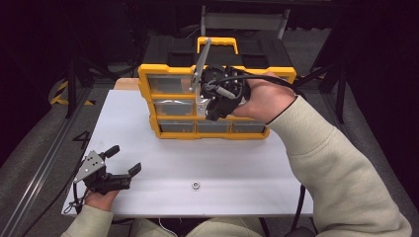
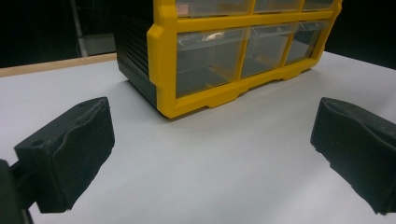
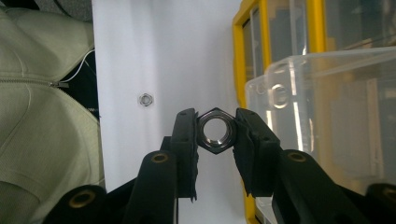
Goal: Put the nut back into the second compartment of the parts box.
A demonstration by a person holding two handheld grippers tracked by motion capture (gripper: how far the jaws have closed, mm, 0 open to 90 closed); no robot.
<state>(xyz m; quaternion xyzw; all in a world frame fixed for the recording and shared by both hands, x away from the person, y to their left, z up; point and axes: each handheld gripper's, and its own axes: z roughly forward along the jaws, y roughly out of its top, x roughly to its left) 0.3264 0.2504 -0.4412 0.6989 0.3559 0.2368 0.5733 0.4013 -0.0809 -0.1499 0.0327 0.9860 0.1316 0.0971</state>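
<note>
Right gripper (image 3: pixel 215 133): jaws clamped on a dark hex nut (image 3: pixel 215 130), one pad on each flat, bore facing the camera, at centre of the right gripper view. In the high view this gripper (image 1: pixel 217 106) sits at upper centre of the frame, in front of the yellow organizer (image 1: pixel 170 133), with the person's hand behind it.

Immediately to the right of the held nut in the right gripper view stands a clear drawer (image 3: pixel 322 116), pulled forward from the organizer frame; its rim is just beside the right-hand jaw and level with the nut. Judgement: the coming move turns on this relation. The nut must travel a short way toward the right of that frame to clear the drawer's wall before release, and whether it is yet above the opening cannot be told.

A second, lighter nut (image 1: pixel 195 185) lies loose on the white table (image 1: pixel 247 168) at lower centre of the high view.

Left gripper (image 1: pixel 123 160): jaws wide apart, holding nothing, resting at lower left of the high view, the nearer tool to that loose nut.
</note>
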